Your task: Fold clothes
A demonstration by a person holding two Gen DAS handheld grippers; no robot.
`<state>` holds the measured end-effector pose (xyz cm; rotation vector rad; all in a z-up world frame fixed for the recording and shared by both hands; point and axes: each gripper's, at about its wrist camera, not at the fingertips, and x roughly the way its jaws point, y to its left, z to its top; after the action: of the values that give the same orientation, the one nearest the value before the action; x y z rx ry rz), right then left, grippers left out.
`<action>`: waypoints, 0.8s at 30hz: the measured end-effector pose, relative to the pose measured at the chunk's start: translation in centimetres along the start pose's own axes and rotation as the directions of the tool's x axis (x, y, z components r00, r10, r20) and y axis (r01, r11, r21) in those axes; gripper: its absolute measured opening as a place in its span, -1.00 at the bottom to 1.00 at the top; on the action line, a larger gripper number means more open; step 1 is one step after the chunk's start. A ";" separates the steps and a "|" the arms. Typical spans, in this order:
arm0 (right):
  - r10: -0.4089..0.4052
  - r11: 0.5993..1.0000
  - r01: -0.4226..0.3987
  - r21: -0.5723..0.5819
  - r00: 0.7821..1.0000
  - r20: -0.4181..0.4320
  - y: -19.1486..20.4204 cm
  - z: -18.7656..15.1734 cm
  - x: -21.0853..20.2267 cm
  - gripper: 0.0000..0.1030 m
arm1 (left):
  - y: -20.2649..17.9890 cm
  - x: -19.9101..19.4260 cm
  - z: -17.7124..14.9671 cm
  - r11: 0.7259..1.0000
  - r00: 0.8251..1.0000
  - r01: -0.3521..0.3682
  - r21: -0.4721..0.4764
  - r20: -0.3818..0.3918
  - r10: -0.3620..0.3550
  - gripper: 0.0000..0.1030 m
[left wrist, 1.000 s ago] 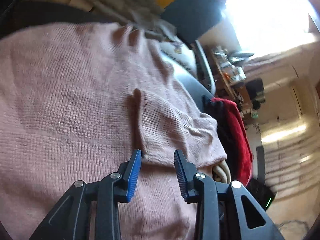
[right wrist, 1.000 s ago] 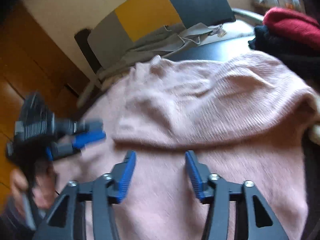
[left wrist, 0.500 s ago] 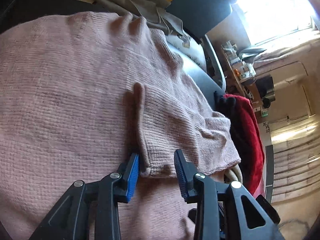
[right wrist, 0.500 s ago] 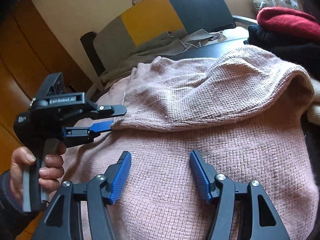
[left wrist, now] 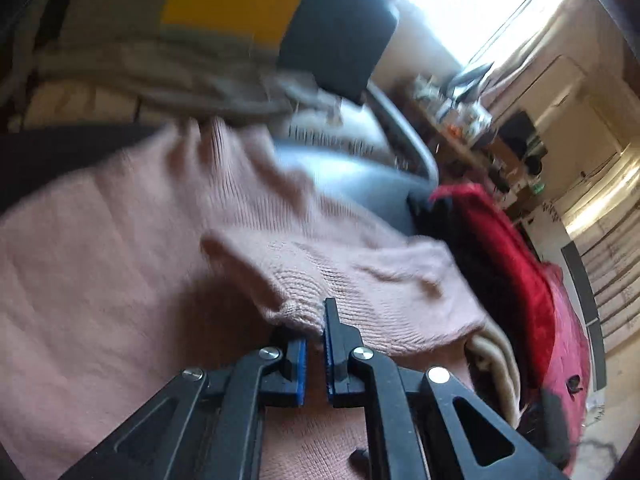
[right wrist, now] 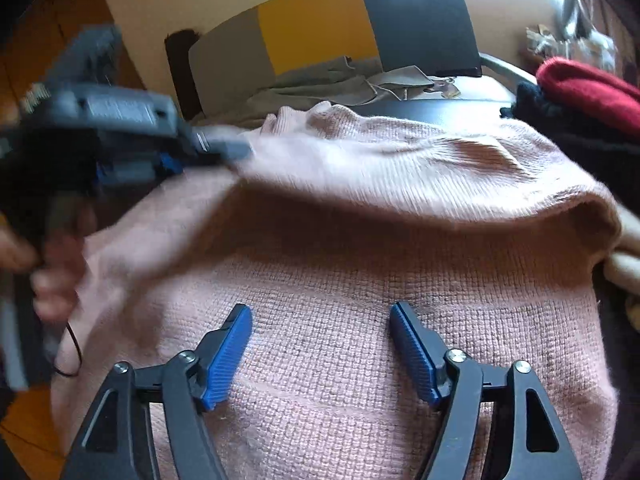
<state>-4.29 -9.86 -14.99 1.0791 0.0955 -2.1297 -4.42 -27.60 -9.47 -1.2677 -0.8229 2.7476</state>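
Note:
A pink knit sweater [right wrist: 340,360] lies spread over a dark seat, with its sleeve [left wrist: 360,292] folded across the body. My left gripper [left wrist: 314,334] is shut on the sleeve's cuff and holds it lifted above the body. In the right wrist view the left gripper [right wrist: 224,148] shows blurred at the left, pulling the raised sleeve [right wrist: 400,168]. My right gripper [right wrist: 320,320] is open and empty, hovering just over the sweater's lower body.
A red garment [left wrist: 512,264] on a dark one, with a cream one [left wrist: 496,364] below, is piled at the right edge. A grey cloth [right wrist: 332,84] lies behind, against grey, yellow and dark cushions [right wrist: 320,28]. Wooden floor [right wrist: 24,428] shows at left.
My left gripper closed on the sleeve cuff and lifted it, tenting the sleeve off the sweater body. My right gripper stayed open and nearly still.

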 end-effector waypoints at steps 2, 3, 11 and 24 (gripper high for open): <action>-0.019 0.999 0.019 -0.031 1.000 -0.011 0.6 0.0 0.1 0.56 | 0.1 -1.6 1.0 1.000 0.999 0.005 0.007 0.033 -0.005 -0.90; -0.030 0.999 0.029 -0.044 0.999 -0.016 0.8 -0.1 0.2 0.61 | 0.3 -2.4 1.5 1.000 0.999 0.005 0.012 0.044 -0.006 -0.90; -0.002 0.999 0.001 -0.035 1.000 -0.026 0.6 -0.3 -0.6 0.80 | 0.6 -7.1 4.0 0.998 0.993 -0.001 0.058 0.119 -0.006 -0.90; 0.146 0.864 -0.193 0.465 0.980 0.137 -9.2 1.4 -1.9 1.00 | 4.2 -12.0 3.2 0.995 0.977 -0.067 0.070 0.208 0.051 -0.89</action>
<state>-10.37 -2.61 -14.97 1.2011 -0.5827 -2.0877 2.27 -35.29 -1.23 -1.0236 -0.6915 2.9644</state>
